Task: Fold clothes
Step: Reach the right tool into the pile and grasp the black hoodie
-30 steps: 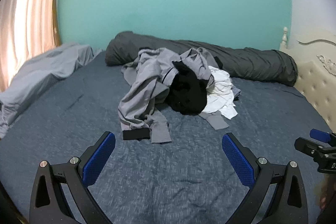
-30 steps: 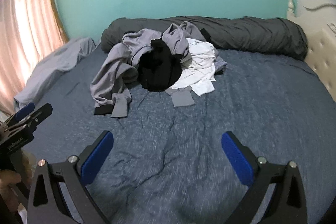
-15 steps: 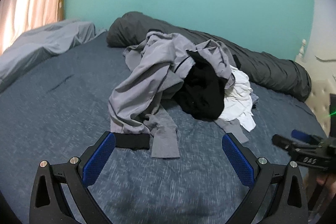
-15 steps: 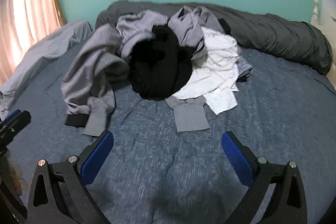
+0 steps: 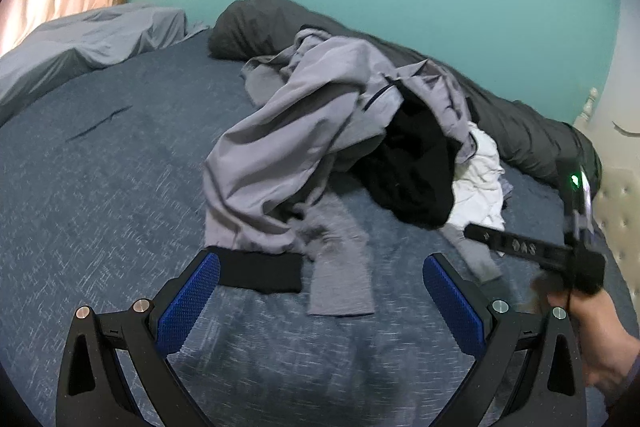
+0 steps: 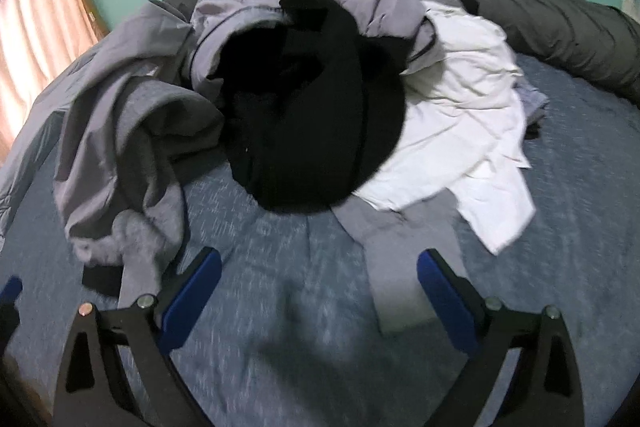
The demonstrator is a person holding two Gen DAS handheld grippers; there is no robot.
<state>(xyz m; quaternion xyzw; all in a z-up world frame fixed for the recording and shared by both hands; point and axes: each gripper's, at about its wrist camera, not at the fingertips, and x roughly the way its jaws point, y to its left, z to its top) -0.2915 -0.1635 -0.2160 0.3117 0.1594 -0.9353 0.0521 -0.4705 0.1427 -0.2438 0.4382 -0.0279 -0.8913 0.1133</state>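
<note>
Way closer to the clothes pile [image 6: 304, 99] than 1 second ago; heap went from mid-bed to filling most of both wrist views. Means approach basically done, first grab probably next, nothing folded yet.

Left gripper [image 5: 320, 291] spread wide, empty, just short of a grey sleeve [image 5: 340, 267] and black cuff [image 5: 260, 271]. Right gripper [image 6: 318, 291] wide too, holding nothing, another grey sleeve end [image 6: 400, 283] by its right finger.

Count, roughly: 1 heap on the blue bed [image 6: 288, 327], with at least 1 grey garment [image 5: 280, 147], 1 black garment [image 6: 304, 115], 1 white garment [image 6: 460, 123]. Exact total hard to tell, too tangled. Plus 1 dark rolled duvet [image 5: 520, 123] behind.
</note>
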